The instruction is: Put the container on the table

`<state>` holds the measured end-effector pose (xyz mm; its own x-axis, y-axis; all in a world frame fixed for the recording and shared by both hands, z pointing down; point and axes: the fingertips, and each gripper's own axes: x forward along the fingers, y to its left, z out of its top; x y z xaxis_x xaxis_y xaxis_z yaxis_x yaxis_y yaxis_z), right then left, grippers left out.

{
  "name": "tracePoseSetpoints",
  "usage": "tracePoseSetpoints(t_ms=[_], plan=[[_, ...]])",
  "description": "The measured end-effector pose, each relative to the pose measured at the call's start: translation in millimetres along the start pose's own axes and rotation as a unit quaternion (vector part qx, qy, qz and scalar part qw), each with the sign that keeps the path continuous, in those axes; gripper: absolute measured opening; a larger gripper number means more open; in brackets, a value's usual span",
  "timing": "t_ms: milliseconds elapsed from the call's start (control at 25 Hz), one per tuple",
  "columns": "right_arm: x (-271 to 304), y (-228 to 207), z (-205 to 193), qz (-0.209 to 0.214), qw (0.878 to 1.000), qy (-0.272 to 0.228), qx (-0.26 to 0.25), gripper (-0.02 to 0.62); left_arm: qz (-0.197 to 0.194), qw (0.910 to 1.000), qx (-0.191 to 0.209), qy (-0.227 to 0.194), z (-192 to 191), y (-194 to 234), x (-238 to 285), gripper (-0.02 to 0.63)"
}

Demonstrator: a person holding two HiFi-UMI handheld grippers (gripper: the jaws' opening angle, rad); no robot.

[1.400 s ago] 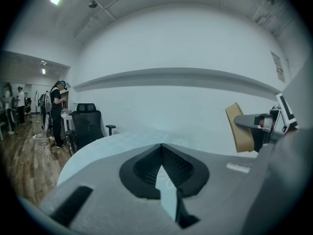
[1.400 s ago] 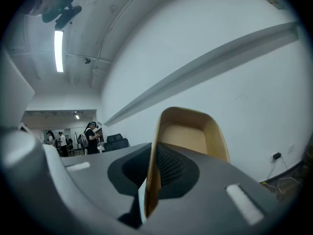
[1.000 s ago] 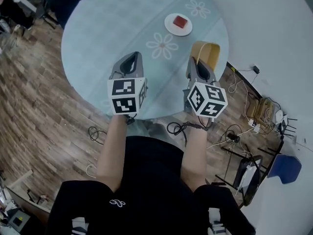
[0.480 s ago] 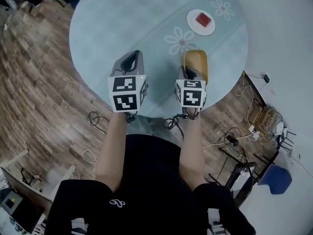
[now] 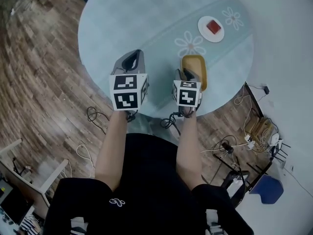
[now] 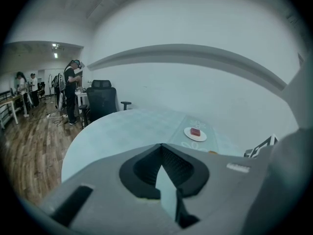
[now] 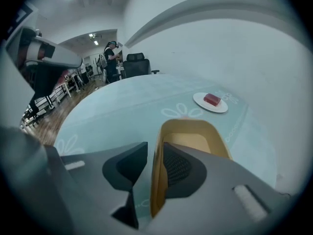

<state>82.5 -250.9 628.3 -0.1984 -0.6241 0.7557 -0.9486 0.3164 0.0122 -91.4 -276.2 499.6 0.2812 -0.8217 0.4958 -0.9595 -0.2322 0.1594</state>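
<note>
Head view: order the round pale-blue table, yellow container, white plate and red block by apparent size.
1. round pale-blue table
2. yellow container, only slightly bigger than
3. white plate; too close to be sure
4. red block

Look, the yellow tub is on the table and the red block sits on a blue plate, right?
The plate is white, not blue; the right gripper view shows it. The yellow tub is on the table, and the red block sits on that plate.
</note>
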Motion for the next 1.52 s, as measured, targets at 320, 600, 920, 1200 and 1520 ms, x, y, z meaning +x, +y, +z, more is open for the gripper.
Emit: tracePoseSetpoints(t_ms=[320,600,920,1200,1520], plan=[[-85.2,-36.0,64.7,0.001,0.988,-0.151,0.032,0.066,-0.038,0.9983,0.025,-0.037,22.9,-52.9,-15.6,0.002],[-199.6,-83.3,117.0,-0.014,0.946,-0.321,0.051,0.011,-0.094,0.987,0.063,-0.114,73.9,-130.5,-40.6,0.002],[-269.9,-115.1,128.7,-0.001,0.91,-0.399,0.11,0.009,-0.13,0.9679,0.1,-0.191,117.9,-183.9,-70.4,0.002],[-277.2,-121.5,129.4,-0.004,0.917,-0.386,0.098,0.009,-0.12,0.9662,0.112,-0.199,123.9,-190.5,-75.0,0.002],[-273.8,-115.7,129.9,0.001,0.918,-0.386,0.094,0.009,-0.106,0.9685,0.111,-0.196,122.8,-181.3,-77.3,0.002]])
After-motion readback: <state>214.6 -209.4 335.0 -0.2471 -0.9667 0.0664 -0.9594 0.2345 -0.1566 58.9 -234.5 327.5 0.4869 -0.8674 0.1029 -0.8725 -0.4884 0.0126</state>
